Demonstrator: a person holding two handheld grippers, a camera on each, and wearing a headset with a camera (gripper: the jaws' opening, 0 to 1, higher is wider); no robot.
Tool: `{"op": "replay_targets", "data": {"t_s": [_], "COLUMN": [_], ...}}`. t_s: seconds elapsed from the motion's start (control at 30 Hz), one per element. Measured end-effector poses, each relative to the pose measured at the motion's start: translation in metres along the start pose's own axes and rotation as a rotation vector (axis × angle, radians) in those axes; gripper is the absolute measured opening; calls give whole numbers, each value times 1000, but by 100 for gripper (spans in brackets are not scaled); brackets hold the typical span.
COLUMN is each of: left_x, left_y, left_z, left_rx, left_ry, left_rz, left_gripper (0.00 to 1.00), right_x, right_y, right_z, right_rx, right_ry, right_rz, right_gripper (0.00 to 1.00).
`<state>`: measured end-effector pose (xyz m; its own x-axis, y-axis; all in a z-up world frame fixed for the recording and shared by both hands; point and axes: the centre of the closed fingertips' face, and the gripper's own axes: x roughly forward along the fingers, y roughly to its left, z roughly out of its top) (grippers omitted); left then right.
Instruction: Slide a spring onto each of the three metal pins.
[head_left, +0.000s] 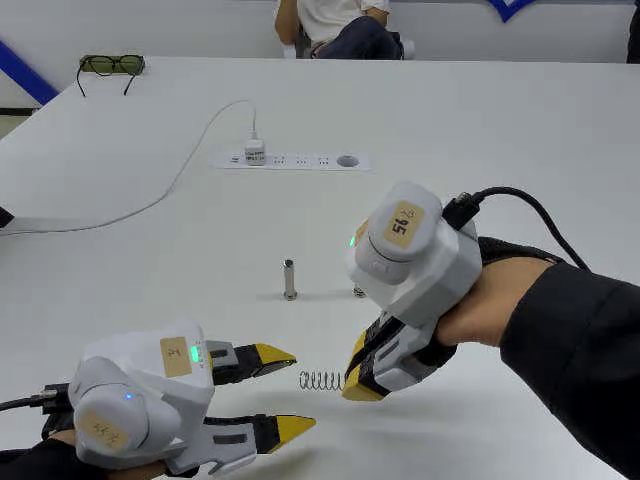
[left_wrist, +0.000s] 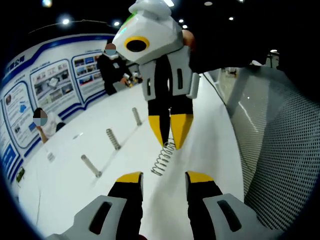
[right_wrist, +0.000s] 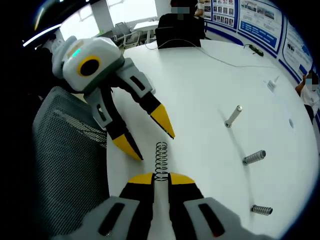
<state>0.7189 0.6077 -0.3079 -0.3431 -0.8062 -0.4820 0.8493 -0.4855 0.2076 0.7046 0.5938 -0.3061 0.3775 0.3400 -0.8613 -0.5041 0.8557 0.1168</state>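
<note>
A broad white counter (head_left: 480, 130) carries everything. Over its near edge the white left gripper (head_left: 300, 388) lies level, its yellow-tipped fingers (head_left: 272, 354) spread apart with nothing between them. The white right gripper (head_left: 355, 388) faces it, and its own yellow-tipped fingers (right_wrist: 142, 179) are clamped on one end of a small silver coil spring (right_wrist: 160, 159). Farther back lies a flat white power strip (head_left: 300, 160) with a plug and a grey cable. Three upright steel pins stand in a row in the right gripper view: a bare steel pin (right_wrist: 233, 116), then a middle pin (right_wrist: 254, 157) and an end pin (right_wrist: 261, 210), each already wearing a coil. The held spring stretches low over the counter, its free end reaching toward the left gripper's open fingers without touching them. I cannot tell whether it rests on the surface.
</note>
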Motion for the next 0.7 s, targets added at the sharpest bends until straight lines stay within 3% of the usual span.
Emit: {"op": "replay_targets", "data": {"t_s": [0.33, 0.7], "left_x": [2, 4], "left_y": [-4, -6], "left_z": [2, 3], "left_rx": [38, 80], "left_ry": [7, 7], "left_rz": [-13, -17], "left_gripper": [28, 14], "right_x": [-1, -2], "right_y": [5, 11], "right_z": [-1, -3], "right_rx": [-9, -6], "right_ry": [25, 41], "right_rz": [19, 41], "right_gripper": [12, 12]}}
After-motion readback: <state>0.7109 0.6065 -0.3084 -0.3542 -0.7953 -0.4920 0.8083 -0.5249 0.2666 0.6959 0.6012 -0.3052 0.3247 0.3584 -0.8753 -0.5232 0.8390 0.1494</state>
